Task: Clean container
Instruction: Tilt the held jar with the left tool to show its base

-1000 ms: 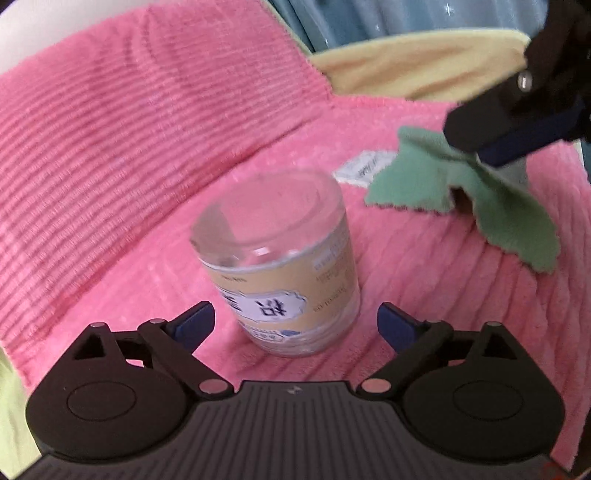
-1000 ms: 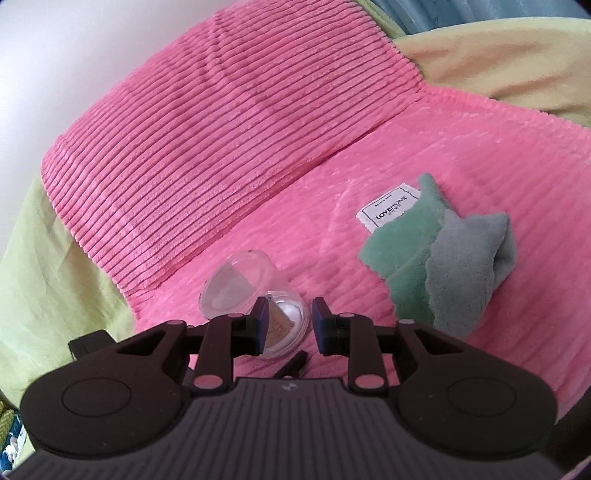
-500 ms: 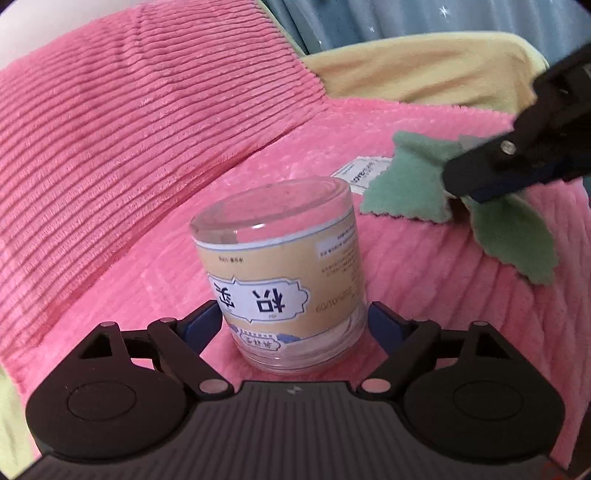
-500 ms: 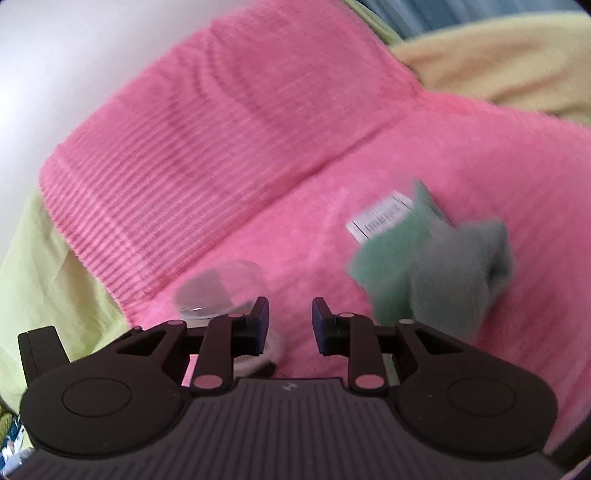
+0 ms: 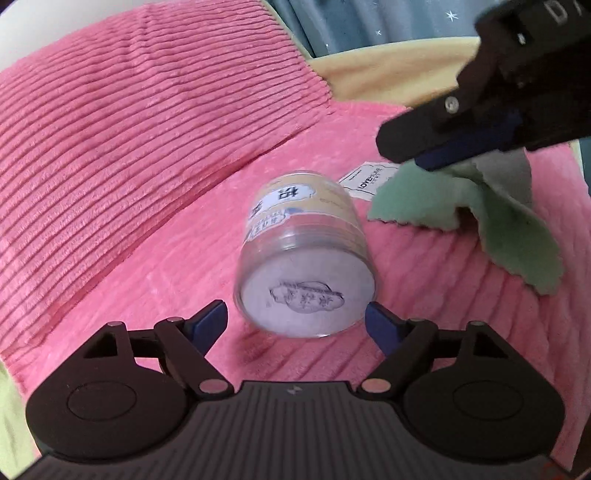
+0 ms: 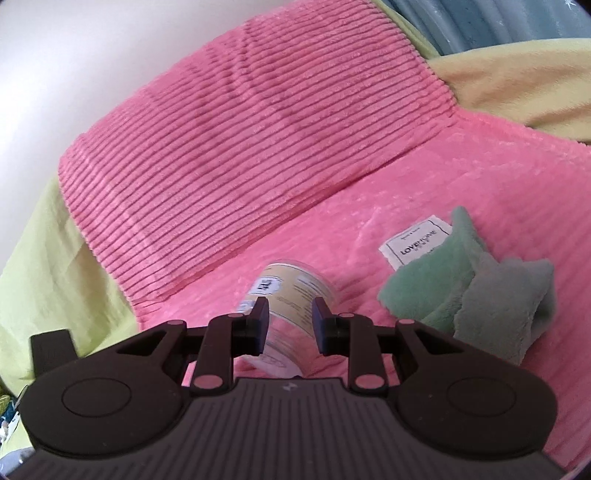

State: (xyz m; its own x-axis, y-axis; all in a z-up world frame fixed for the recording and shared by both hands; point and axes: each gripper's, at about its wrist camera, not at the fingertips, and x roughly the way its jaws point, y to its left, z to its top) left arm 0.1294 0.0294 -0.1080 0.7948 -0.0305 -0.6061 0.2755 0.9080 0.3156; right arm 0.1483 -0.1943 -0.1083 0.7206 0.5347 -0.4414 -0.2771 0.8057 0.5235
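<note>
Closing the jaws of the left gripper (image 5: 295, 310) about the container (image 5: 306, 258), with the jar between the two blue pads but not clamped: a strip of pink showing between the left-hand pad (image 5: 212, 321) and the glass, and at the right-hand pad no telling whether touching the rim or just beside it

Just ahead of those pads, lying tipped over on the pink blanket (image 5: 147, 277), base turned toward the left wrist camera and raised a little above the fabric, with a shadow beneath. On the clear side wall, a tan label with a white cloud-shaped panel and dark characters; on the pale base, a printed emblem, blurred

Holding nothing in the right gripper (image 6: 289, 314): jaws set a narrow way apart, empty, with the labelled jar seen beyond the gap. From the left wrist view, hanging above and to the right of the container, over the cloth (image 5: 517, 236)

To the right of the jar and near it, crumpled on the blanket, green on one face and grey on the other, with a zigzag edge. Between cloth and container, partly tucked under the green fold, a white tag (image 5: 365, 179) with black lettering sewn to the blanket

Farther out, behind the jar, a ribbed pink cushion (image 5: 129, 110) rising as a backrest. Beyond it, to the right, pale yellow fabric (image 5: 388, 74) and a blue curtain (image 5: 369, 26) with small white stars. At the left edge of the right wrist view, a lime-green sheet (image 6: 44, 240)
</note>
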